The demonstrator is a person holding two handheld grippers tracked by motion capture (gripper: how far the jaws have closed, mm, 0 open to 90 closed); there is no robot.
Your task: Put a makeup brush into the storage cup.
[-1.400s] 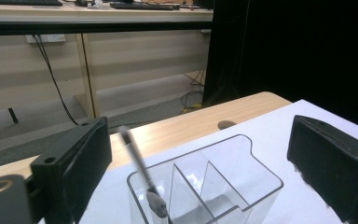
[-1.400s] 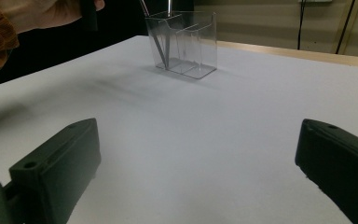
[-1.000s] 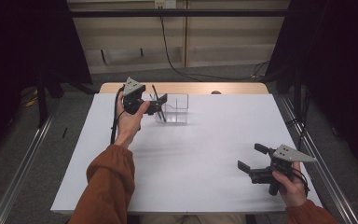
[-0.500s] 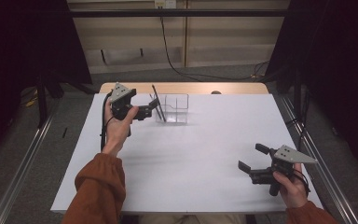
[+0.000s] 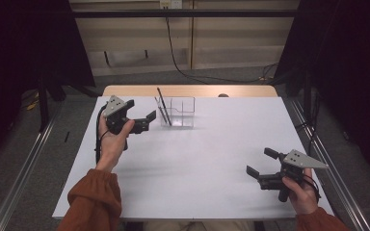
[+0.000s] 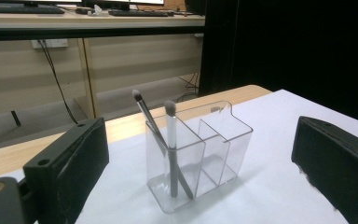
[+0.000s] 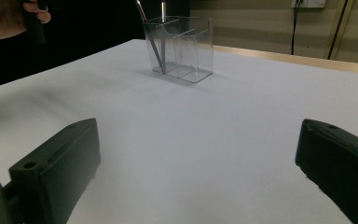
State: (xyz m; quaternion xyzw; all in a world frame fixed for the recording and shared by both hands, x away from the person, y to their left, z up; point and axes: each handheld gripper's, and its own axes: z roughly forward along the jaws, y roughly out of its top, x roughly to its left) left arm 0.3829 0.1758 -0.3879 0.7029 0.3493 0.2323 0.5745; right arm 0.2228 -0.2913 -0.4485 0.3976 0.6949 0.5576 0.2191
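Near the table's (image 5: 197,159) far edge, left of its middle, stands the clear holder (image 5: 177,112) with two brushes (image 5: 163,109) leaning in its left compartment. The left gripper (image 5: 143,122) hovers just left of it, jaws spread, empty. The right gripper (image 5: 260,163), also spread and empty, sits near the front right corner

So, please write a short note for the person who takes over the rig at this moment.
Left gripper: open, holding nothing, just left of the clear organizer.
Right gripper: open, holding nothing, low at the table's near right.
Things: two makeup brushes stand, heads up, in the organizer's end compartment nearest the left gripper.
Done: both brushes are in.
Left: the other compartments look empty; I see no more brushes on the table.
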